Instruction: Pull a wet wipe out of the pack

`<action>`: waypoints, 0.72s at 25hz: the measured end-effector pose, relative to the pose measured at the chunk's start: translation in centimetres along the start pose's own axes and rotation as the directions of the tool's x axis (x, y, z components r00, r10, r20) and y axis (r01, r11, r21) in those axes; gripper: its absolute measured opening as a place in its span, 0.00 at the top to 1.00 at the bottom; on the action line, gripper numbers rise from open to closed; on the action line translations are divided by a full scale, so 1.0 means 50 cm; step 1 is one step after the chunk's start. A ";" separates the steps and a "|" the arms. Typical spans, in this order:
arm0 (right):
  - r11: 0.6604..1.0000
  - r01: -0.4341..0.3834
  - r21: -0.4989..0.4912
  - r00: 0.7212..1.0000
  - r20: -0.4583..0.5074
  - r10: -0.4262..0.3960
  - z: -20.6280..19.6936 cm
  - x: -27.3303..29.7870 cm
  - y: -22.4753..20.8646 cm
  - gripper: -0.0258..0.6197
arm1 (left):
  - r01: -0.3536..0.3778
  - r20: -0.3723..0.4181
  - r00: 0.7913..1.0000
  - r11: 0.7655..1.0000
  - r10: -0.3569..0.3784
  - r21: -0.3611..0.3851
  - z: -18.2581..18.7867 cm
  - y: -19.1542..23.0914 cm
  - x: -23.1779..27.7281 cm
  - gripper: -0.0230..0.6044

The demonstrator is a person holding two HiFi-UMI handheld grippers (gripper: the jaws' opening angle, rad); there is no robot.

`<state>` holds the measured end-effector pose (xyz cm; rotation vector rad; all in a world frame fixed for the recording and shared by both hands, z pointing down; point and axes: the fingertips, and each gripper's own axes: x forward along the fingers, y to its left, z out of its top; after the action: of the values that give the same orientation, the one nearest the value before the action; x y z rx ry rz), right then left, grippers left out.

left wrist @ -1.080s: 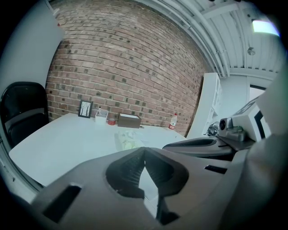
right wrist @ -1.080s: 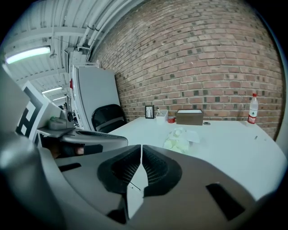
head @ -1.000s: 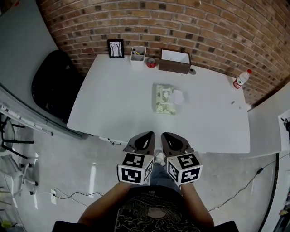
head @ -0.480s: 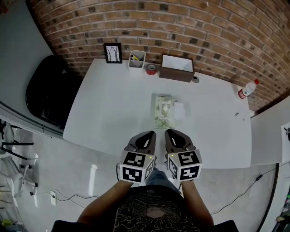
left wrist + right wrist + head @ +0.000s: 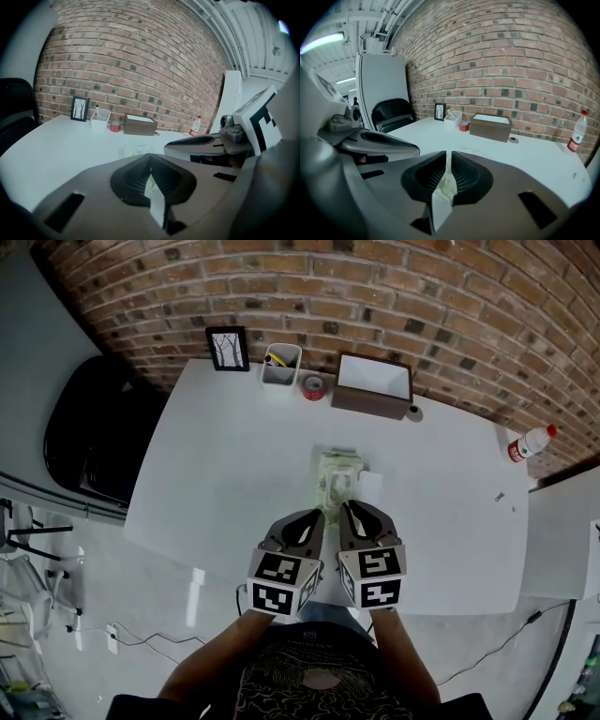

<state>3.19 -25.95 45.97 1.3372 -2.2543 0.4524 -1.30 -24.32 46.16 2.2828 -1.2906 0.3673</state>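
Both tongs have moved forward since a second ago. Back then they hung out over the floor. Now their tips reach over the near edge of the bench (image 5: 220,465).

The wet wipe pack (image 5: 336,478) lies flat in the middle of the bench, just past the tips. A small white flap (image 5: 370,487) lies right beside the pack, on its right. It could be the lid, but it is too small to tell.

The left tongs (image 5: 314,516) have their tips pressed together with nothing between them. The right tongs (image 5: 349,508) are almost together too, with only a thin slit, and they are empty. The two sit side by side, very close.

No wipe has been pulled out yet. The person looks to be just getting near. Next the tongs will need to open up, likely one to hold the pack down and one to pinch a wipe.
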 end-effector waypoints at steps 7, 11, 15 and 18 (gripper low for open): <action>0.999 -0.010 -0.034 0.999 -0.034 0.009 0.002 0.063 -0.023 0.92 | -0.042 -0.002 0.999 0.999 0.042 0.006 0.011 0.032 0.034 0.94; 0.999 0.001 -0.038 0.998 -0.060 -0.003 -0.003 0.084 -0.026 0.90 | -0.037 -0.004 0.999 0.999 0.037 0.014 0.015 0.039 0.046 0.94; 0.999 0.023 -0.034 0.996 -0.088 -0.026 -0.011 0.104 -0.031 0.86 | -0.014 -0.010 1.000 1.000 0.014 0.026 0.020 0.050 0.060 0.94; 0.999 0.044 -0.027 0.993 -0.110 -0.047 -0.015 0.117 -0.033 0.86 | 0.013 -0.031 0.999 0.999 -0.012 0.033 0.019 0.061 0.070 0.94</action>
<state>2.45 -30.57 49.90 1.3156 -2.1286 0.4701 -2.11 -28.69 47.83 2.3025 -1.2633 0.4202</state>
